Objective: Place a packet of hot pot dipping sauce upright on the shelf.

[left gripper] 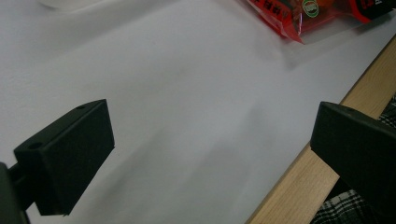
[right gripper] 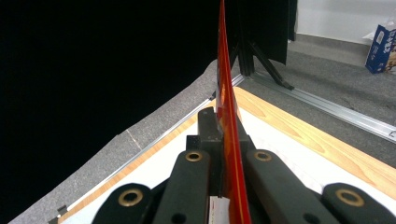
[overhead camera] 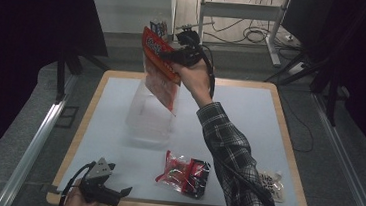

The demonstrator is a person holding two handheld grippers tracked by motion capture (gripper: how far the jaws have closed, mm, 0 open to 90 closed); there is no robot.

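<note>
From the high view, the left gripper (overhead camera: pixel 113 193) is resting at the near left edge of the white-topped, wood-rimmed table (overhead camera: pixel 250 114), its jaws spread with nothing between them; the left gripper view is adding the near corner of a red and clear crinkly snack packet (left gripper: pixel 308 16) lying farther along the white top. To the right, the right gripper (overhead camera: pixel 167 56) is holding a flat red and white printed bag (overhead camera: pixel 161 73) above a clear plastic box (overhead camera: pixel 151 115). The right gripper view is showing that bag (right gripper: pixel 227 135) edge-on, pinched between jaws pressed together. Grey carpet (overhead camera: pixel 35 110) and black curtains are surrounding the table.
</note>
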